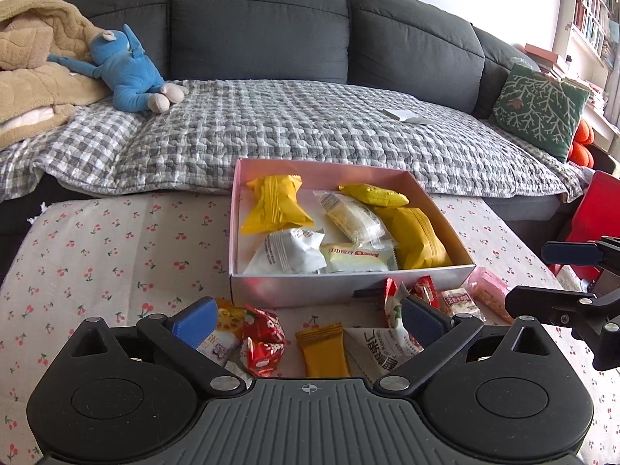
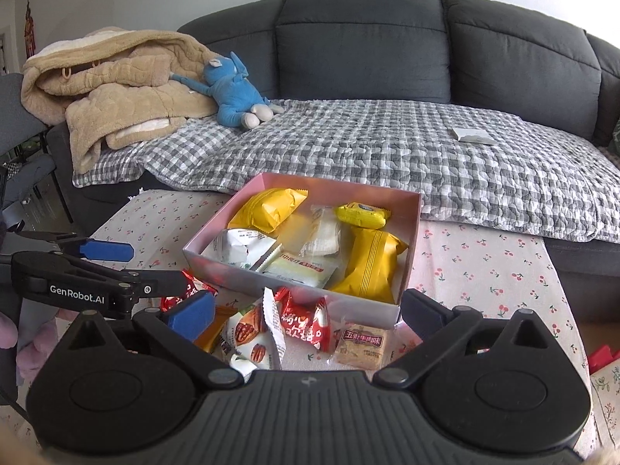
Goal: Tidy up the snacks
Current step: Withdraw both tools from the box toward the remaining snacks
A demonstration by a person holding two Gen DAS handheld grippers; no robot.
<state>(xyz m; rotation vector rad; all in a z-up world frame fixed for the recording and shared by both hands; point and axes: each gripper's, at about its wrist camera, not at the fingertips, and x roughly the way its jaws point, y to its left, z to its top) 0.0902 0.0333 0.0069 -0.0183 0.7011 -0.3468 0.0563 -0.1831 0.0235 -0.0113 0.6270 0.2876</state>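
A pink open box (image 1: 348,285) (image 2: 271,285) stands on the cherry-print tablecloth (image 1: 116,255). Inside lie several wrapped snacks: yellow packets (image 1: 277,205) (image 2: 368,267) and white ones (image 1: 288,252). Loose snacks lie in front of the box: a red packet (image 1: 263,333) (image 2: 306,321), an orange bar (image 1: 325,352), a nut packet (image 2: 252,337), a beige cracker pack (image 2: 360,345) and a pink pack (image 1: 490,290). My left gripper (image 1: 310,321) (image 2: 143,267) hangs open over the loose snacks, holding nothing. My right gripper (image 2: 308,314) (image 1: 550,277) is open too, just right of it, also holding nothing.
Behind the table is a dark grey sofa (image 1: 263,27) with a checked cover (image 1: 310,124). On it lie a blue plush toy (image 1: 128,69), a beige blanket (image 2: 116,89), a green cushion (image 1: 538,104) and a white paper (image 2: 474,135). A red object (image 1: 596,209) stands at the table's right.
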